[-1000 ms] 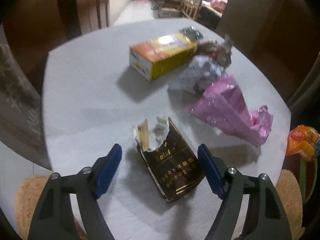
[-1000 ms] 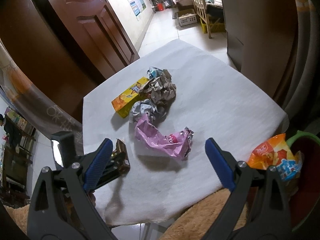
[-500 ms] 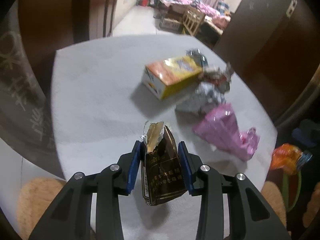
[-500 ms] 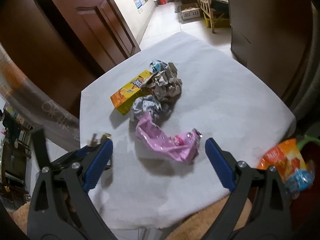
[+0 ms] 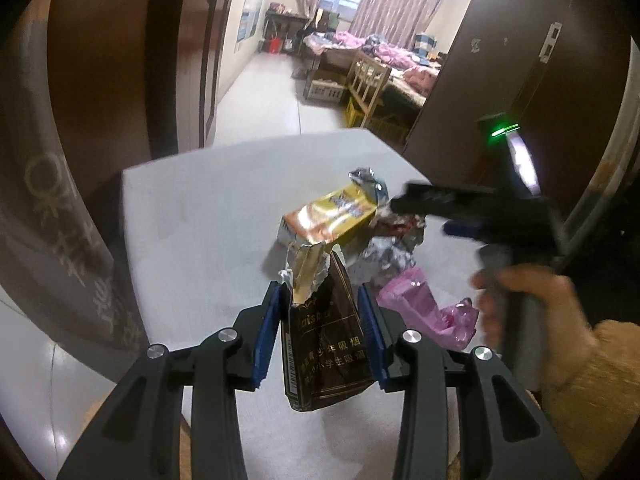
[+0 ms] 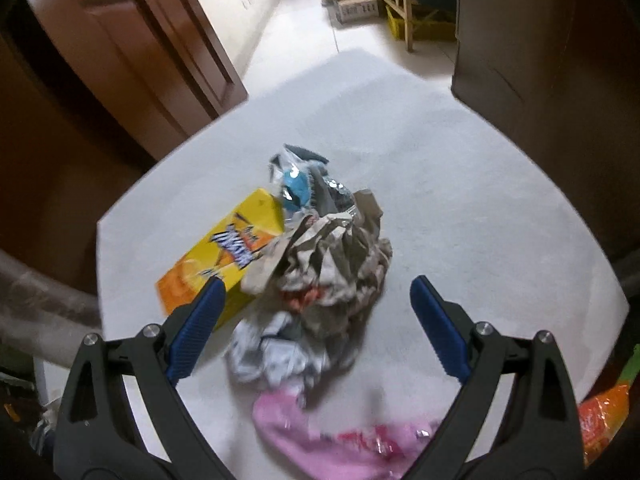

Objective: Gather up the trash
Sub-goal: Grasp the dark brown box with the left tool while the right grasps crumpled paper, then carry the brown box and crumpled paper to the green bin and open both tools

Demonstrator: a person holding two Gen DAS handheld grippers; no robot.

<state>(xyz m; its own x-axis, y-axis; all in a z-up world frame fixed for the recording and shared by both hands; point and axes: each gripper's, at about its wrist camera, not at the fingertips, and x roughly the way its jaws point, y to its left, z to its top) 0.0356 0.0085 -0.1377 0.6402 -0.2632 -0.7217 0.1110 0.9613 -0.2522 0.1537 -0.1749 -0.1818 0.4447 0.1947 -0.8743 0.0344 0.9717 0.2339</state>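
- The brown cigarette pack is clamped between the blue pads of the left gripper and is held up above the white table.
- The pack's long side runs from 6 o'clock to 12 o'clock in the left view, with the torn foil top at 12.
- The right gripper is spread wide with nothing in it, above the pile of trash.
- The crumpled brown paper is seen straight ahead at 12 o'clock between the open jaws, so the right gripper is judged the nearer one for it.
- The yellow box lies at 10 o'clock, touching the paper; its long side runs from 7 to 1 o'clock.
- The grey wad lies just under the paper, and the pink wrapper is at 6 o'clock, near the table's close edge.
- Open room is seen at 2 o'clock on the table.
- An orange snack bag is seen past the table's edge at 4 o'clock; whether a bin is there cannot be told.
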